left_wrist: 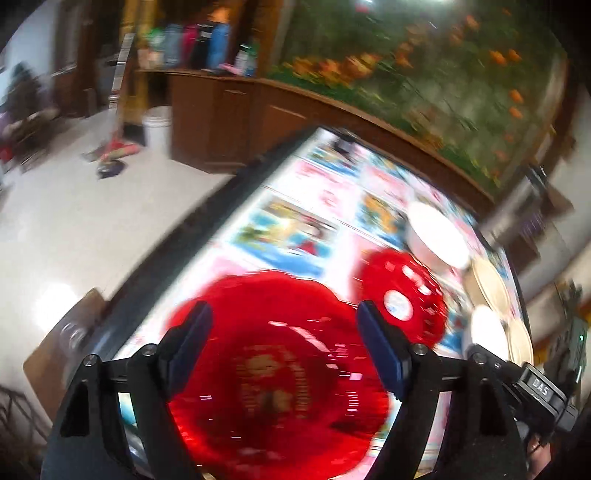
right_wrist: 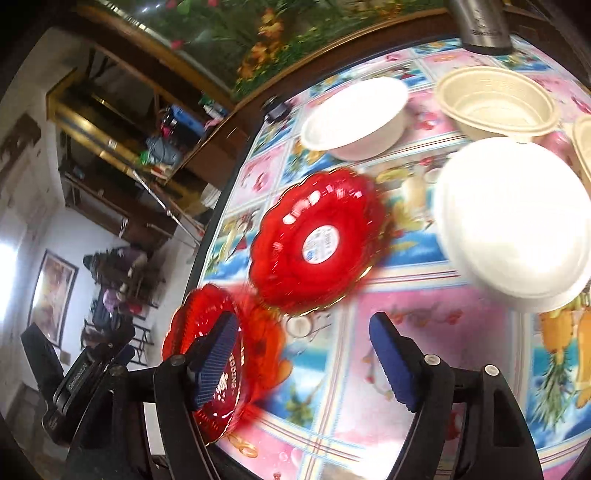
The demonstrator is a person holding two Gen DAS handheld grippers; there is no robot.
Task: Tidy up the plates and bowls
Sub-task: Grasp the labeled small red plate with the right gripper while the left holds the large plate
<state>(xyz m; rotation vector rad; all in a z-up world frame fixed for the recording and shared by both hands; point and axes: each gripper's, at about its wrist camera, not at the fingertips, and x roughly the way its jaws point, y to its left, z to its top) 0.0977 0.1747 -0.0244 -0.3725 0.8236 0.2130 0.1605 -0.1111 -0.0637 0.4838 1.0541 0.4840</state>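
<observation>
At the near edge of the surface (right_wrist: pixel 424 306), left tongs (left_wrist: pixel 284 347) stand wide over a red plate (left_wrist: pixel 280 373), face up with gold print in its well; pads clear of it, nothing gripped. Left view is motion-blurred. Right tongs (right_wrist: pixel 306 354) also wide, empty, over the picture-tiled cloth; their left pad (right_wrist: pixel 218 358) overlaps the same plate (right_wrist: pixel 207 362) in view, which sits at the near-left edge of the surface. Contact there: cannot tell.

Just beyond it, a second red plate (right_wrist: pixel 317 240) lies bottom up, round white sticker on its base; same plate (left_wrist: pixel 402 295) shows right of the first in the left view. The two rims look touching or nearly so, blur hides which.

Right of that, a white bowl (right_wrist: pixel 513 225) upside down. Farther, another white bowl (right_wrist: pixel 354 118) upright, and right of it a cream bowl (right_wrist: pixel 498 103) upright, with the edge of another cream one (right_wrist: pixel 583 144) at the far right. A metal cup (right_wrist: pixel 484 26) stands at the far edge.

Off the left side: floor, a white bucket (left_wrist: pixel 157 129), wooden cabinets (left_wrist: pixel 229 122).
</observation>
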